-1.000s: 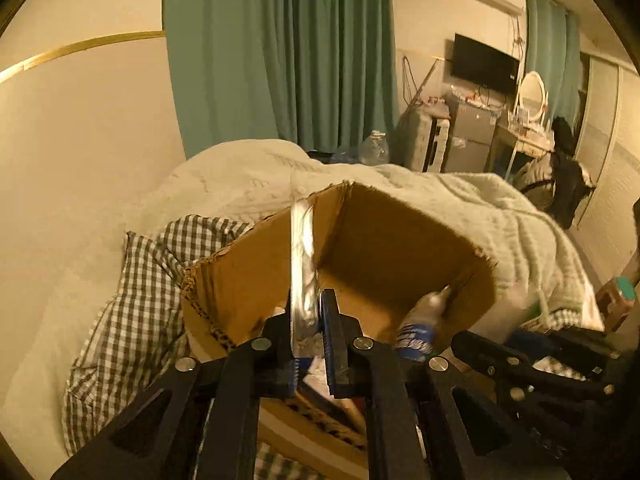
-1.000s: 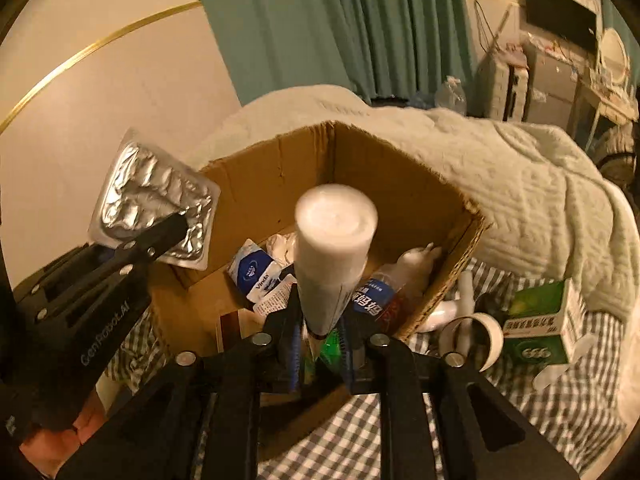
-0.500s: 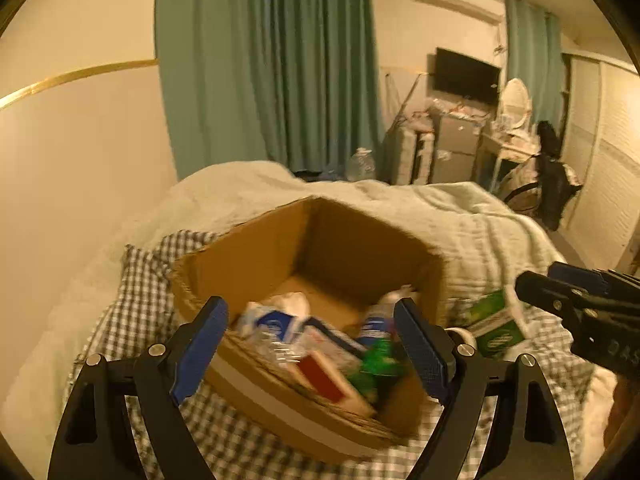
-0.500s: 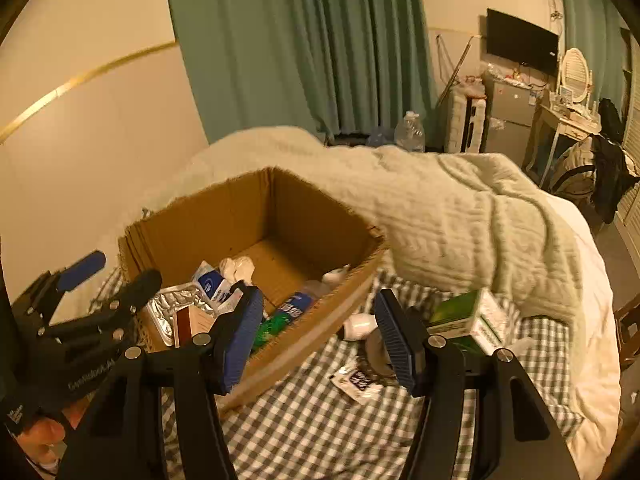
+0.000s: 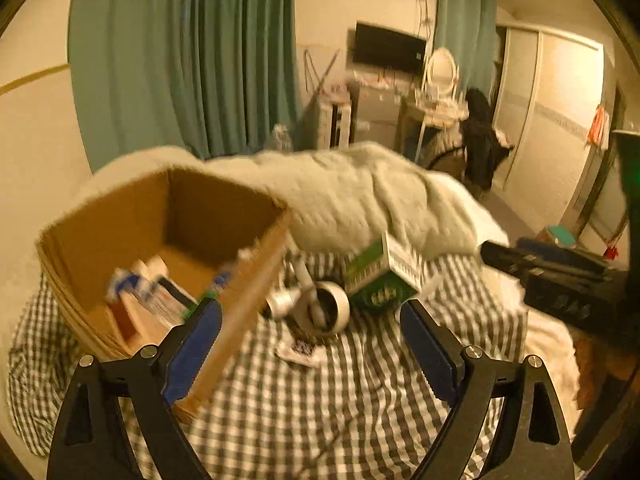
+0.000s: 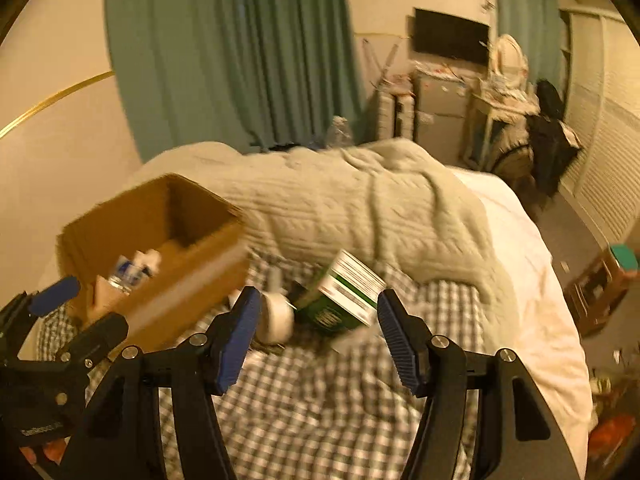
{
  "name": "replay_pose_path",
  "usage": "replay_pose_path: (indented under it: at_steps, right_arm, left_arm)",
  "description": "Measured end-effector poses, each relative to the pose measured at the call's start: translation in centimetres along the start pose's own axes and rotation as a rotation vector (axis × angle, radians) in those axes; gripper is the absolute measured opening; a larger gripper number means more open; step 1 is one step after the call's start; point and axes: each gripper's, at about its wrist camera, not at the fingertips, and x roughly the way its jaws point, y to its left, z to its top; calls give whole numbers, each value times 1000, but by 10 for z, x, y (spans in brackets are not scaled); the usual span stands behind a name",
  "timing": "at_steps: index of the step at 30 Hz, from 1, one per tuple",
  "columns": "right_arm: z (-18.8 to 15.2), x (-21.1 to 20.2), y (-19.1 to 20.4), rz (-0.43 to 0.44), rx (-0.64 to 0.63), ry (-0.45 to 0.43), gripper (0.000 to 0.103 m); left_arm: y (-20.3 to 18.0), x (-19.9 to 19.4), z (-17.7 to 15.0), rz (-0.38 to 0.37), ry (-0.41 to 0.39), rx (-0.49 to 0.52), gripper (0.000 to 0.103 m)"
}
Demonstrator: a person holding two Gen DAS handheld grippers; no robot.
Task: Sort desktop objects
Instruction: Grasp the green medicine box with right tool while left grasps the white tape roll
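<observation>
A brown cardboard box sits at about nine o'clock in the left wrist view, with blurred blue-and-white packets inside. Under it spreads a black-and-white checked cloth. At one o'clock from the centre lies a green carton with a white panel printed in dark lines; beside it, a roll of tape looks pale outside and dark within. A pale, creamy knitted blanket fills the middle of the right wrist view, and teal curtains hang at twelve o'clock. Both grippers are black with blue pads. A black screen hangs at one o'clock on a cream wall crossed by a gold stripe.
</observation>
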Motion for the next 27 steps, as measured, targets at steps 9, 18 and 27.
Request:
replay_pose_path:
  at_steps: [9,18,27]
  right_arm:
    - [-49,34,-60,10,129,89,61]
    - [-66,83,-49,88,180,136,70]
    - [-34,142,-47,118,295,169,88]
  left_arm:
    - [-17,70,-42,85,127,47,93]
    - [-20,123,-57,114,158,60,93]
    - [-23,163,-38,65,119,39,93]
